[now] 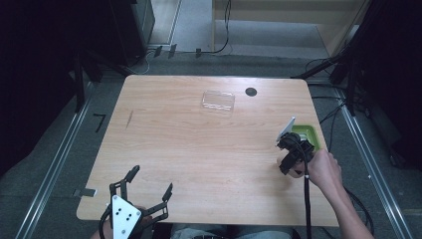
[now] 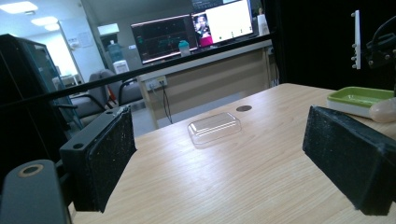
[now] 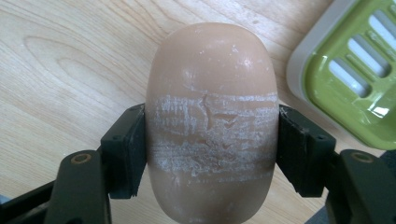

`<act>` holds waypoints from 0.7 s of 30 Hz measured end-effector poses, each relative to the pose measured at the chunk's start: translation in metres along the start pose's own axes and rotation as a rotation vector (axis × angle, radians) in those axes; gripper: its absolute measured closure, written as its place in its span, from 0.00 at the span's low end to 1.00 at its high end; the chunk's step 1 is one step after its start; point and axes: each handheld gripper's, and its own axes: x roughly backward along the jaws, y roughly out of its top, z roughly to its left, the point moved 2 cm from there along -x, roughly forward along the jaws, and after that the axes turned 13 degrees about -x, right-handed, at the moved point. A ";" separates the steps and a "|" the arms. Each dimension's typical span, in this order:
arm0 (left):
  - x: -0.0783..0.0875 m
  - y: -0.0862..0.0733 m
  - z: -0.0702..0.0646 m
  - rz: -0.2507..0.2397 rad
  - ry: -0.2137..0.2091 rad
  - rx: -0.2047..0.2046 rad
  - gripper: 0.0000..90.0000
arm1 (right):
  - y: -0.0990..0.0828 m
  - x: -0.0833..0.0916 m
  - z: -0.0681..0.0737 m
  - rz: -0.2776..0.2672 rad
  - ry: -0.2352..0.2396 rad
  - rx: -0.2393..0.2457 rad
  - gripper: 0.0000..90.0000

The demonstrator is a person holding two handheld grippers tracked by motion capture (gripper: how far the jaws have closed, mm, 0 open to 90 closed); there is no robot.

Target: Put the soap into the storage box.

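A tan, oval bar of soap (image 3: 210, 121), scuffed white across its middle, is clamped between the two black jaws of my right gripper (image 3: 210, 149). That right gripper (image 1: 293, 162) is at the table's right side, just in front of a green and white soap dish (image 1: 306, 133); the slotted dish (image 3: 355, 88) lies close by at upper right. My left gripper (image 1: 147, 186) stands open at the near left edge of the table, nothing between its pads (image 2: 109, 154). The soap (image 2: 384, 110) and dish (image 2: 357, 99) appear far right.
A clear plastic lid (image 1: 218, 101) lies at the far middle of the wooden table (image 1: 189, 144), with a dark round grommet (image 1: 251, 91) to its right. Cables run on the floor behind. The lid (image 2: 215, 128) lies ahead of the left jaws.
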 end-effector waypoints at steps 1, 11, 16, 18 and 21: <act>0.000 0.000 0.000 0.000 0.000 0.000 0.11 | 0.000 0.001 -0.002 0.000 0.000 -0.005 0.37; 0.000 0.000 0.000 0.000 -0.001 -0.001 0.11 | -0.001 0.003 -0.013 -0.005 0.000 -0.034 0.37; 0.000 0.000 0.000 -0.001 -0.001 -0.001 0.11 | 0.000 0.005 -0.017 -0.005 -0.004 -0.042 0.37; 0.000 0.000 0.000 0.000 -0.001 -0.001 0.11 | 0.000 0.006 -0.019 -0.008 -0.001 -0.052 0.37; 0.000 0.000 0.000 0.000 0.000 -0.001 0.11 | 0.000 0.007 -0.023 -0.015 -0.003 -0.059 0.37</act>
